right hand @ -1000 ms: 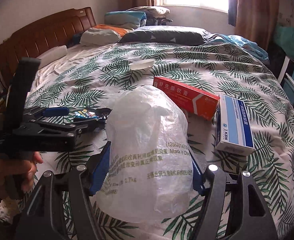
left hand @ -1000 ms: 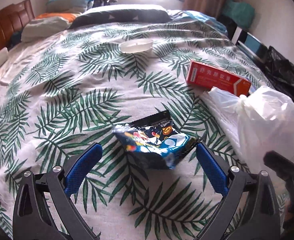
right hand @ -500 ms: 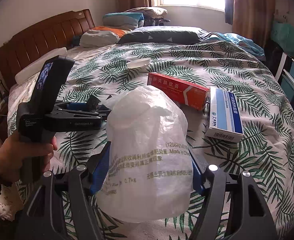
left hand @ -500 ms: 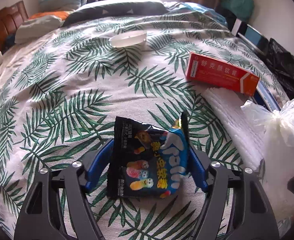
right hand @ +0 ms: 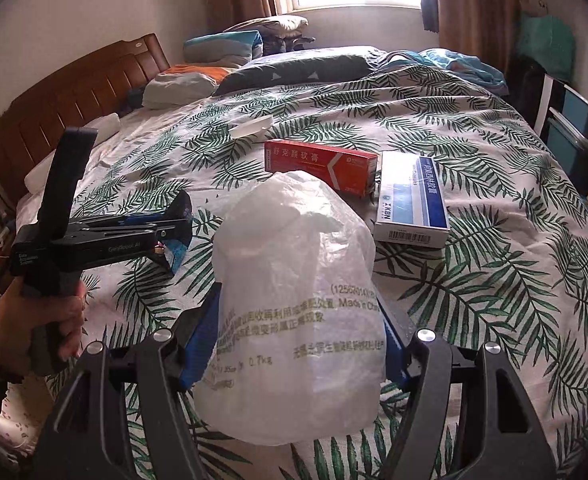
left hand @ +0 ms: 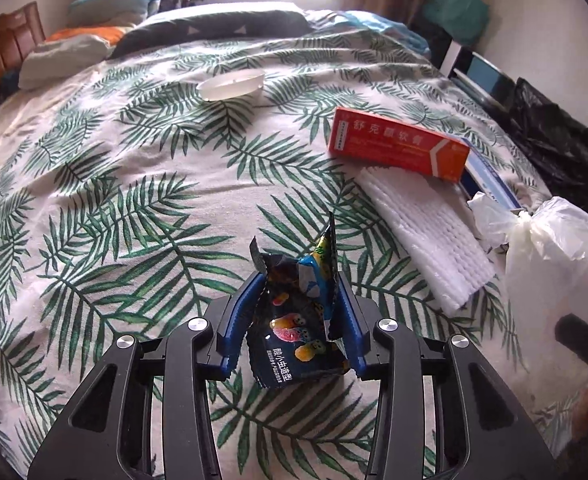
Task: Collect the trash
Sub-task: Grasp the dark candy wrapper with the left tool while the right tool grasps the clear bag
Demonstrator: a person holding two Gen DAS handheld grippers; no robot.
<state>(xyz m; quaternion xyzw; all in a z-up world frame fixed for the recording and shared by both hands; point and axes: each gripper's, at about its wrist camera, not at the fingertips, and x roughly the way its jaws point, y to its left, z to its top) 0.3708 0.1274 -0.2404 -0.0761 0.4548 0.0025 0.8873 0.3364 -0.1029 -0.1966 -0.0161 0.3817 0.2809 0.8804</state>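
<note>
My left gripper [left hand: 298,292] is shut on a crumpled dark blue snack wrapper [left hand: 298,328] and holds it above the bed. It also shows in the right wrist view [right hand: 174,232] at left, with the wrapper [right hand: 178,248] pinched at its tip. My right gripper [right hand: 298,320] is shut on a white plastic bag [right hand: 298,312] that bulges between the fingers; the bag also shows in the left wrist view [left hand: 554,264]. A red box [left hand: 398,148] [right hand: 318,164], a blue-white box [right hand: 412,204] and a white foam sheet [left hand: 422,232] lie on the bed.
The bed has a leaf-print cover [left hand: 134,200]. A white shallow dish [left hand: 230,84] [right hand: 252,128] lies farther back. Pillows [right hand: 290,68] and a wooden headboard [right hand: 66,108] are at the far end. A black bag [left hand: 562,152] sits off the bed's right side.
My left gripper closed on the snack wrapper and lifted it off the bed, crumpling it upright. The right gripper kept holding the white bag, nearly still.
</note>
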